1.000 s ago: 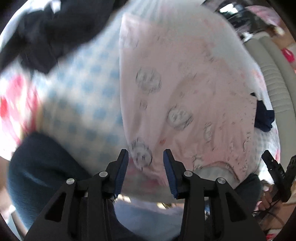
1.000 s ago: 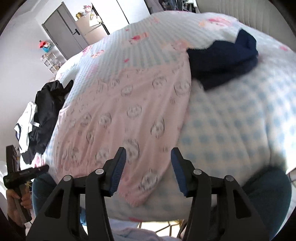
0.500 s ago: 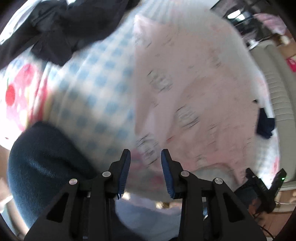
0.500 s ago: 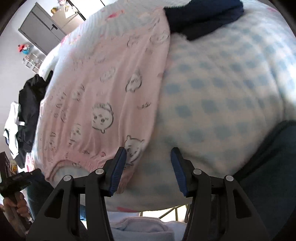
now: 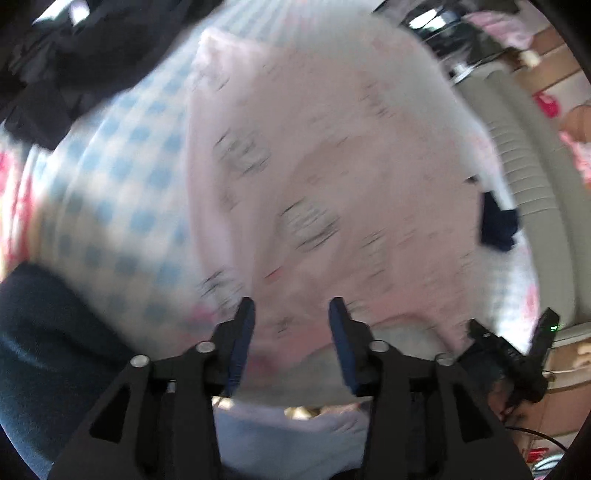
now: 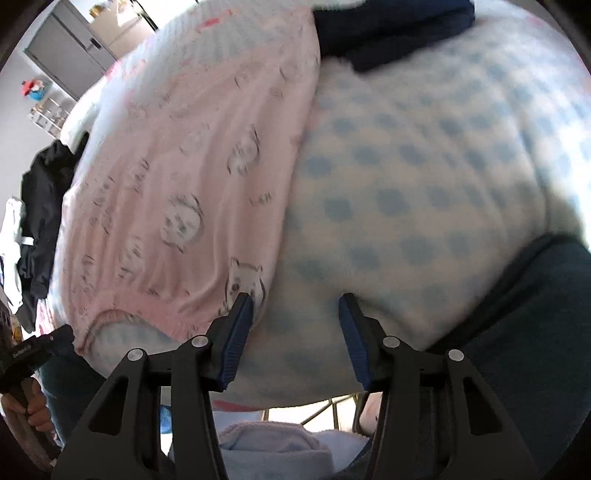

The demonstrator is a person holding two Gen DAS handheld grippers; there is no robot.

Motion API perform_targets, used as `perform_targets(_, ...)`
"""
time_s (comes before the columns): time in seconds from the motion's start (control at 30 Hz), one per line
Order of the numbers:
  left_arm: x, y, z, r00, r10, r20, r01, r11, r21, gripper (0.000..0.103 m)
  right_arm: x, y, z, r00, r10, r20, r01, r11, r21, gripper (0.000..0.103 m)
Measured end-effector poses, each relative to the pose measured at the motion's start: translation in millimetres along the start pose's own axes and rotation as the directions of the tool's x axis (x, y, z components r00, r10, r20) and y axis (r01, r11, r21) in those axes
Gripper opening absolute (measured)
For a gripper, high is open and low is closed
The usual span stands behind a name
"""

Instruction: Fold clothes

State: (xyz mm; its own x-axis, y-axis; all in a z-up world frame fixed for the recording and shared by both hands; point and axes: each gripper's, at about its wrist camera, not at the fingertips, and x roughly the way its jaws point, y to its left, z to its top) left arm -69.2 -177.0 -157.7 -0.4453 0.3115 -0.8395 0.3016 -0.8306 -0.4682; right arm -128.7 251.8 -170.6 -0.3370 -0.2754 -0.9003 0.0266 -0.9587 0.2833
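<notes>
On the bed with the blue-and-white checked fleece blanket (image 6: pixel 424 177), the pink cartoon-printed pyjama garment (image 6: pixel 192 177) lies spread flat, its elastic hem at the near edge. Both grippers have dropped closer to that hem than a second ago. The right gripper (image 6: pixel 295 310), jaws parted and empty, now sits at the garment's near right corner, one finger (image 6: pixel 242 306) just over the pink cloth, where earlier it hung above the middle. The left gripper (image 5: pixel 291 314), likewise spread and holding nothing, has shifted inward over the hem; its view is motion-blurred. I judge a two-corner pinch is being lined up for the first fold. The dark navy garment (image 6: pixel 391 29) lies at the far end, the black clothes pile (image 6: pixel 44 192) to the left.
</notes>
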Motion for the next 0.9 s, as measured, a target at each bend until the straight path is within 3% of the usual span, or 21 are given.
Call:
perform_targets(0.13,22,-13,7,1.000,-0.009,-0.027,0.010,0.999,0.036,0.045,14,25,2,0.990,0.134,-0.043,-0.137,0.989,-0.062,0.052)
perform_targets(0.2,22,4,-6,0.994,0.080,-0.075,-0.079,0.997,0.021,0.043,28,30,-3,0.994,0.082,-0.068,-0.087,0.993,-0.080,0.047)
perform_targets(0.23,25,5,-13,0.984,0.155,-0.085,-0.151,0.988,0.044,0.036,33,31,-6,0.996,0.046,-0.074,-0.053,0.994,-0.095,0.044)
perform_targets(0.27,22,6,-19,0.975,0.212,-0.069,-0.207,0.976,0.074,0.022,34,30,-10,0.997,0.026,-0.071,-0.034,0.994,-0.107,0.043)
perform_targets(0.3,18,6,-22,0.972,0.226,-0.060,-0.220,0.971,0.093,0.022,32,29,-14,0.998,0.011,-0.066,-0.018,0.993,-0.115,0.043)
perform_targets(0.4,3,6,-24,0.978,0.205,-0.043,-0.201,0.976,0.089,0.024,23,24,-15,0.999,-0.009,-0.048,0.004,0.995,-0.098,0.043)
perform_targets(0.47,-9,1,-18,0.993,0.118,-0.004,-0.117,0.989,0.088,0.027,16,20,-10,0.999,-0.004,-0.032,0.002,0.998,-0.066,0.047)
perform_targets(0.57,-8,-8,-12,0.999,0.038,0.011,-0.039,0.995,0.096,0.042,14,22,-4,0.998,0.055,-0.024,-0.056,0.998,-0.031,0.048)
perform_targets(0.63,-1,-14,-14,0.999,0.045,0.005,-0.046,0.992,0.117,0.045,30,29,1,0.996,0.073,-0.059,-0.076,0.996,-0.044,0.048)
perform_targets(0.7,1,-20,-21,0.997,0.078,0.017,-0.080,0.985,0.151,0.045,41,30,1,0.996,0.000,-0.089,-0.007,0.997,-0.080,0.046)
perform_targets(0.77,0,-32,-27,0.999,0.023,0.043,-0.032,0.980,0.197,0.045,35,40,-4,0.996,-0.055,-0.075,0.047,0.994,-0.099,0.049)
perform_targets(0.8,4,-37,-27,0.999,-0.003,0.040,-0.005,0.976,0.219,0.045,28,46,-6,0.997,-0.035,-0.062,0.028,0.994,-0.104,0.050)
perform_targets(0.9,10,-55,-25,1.000,0.020,0.016,-0.024,0.959,0.281,0.043,21,63,-4,0.999,0.022,-0.023,-0.025,0.989,-0.145,0.054)
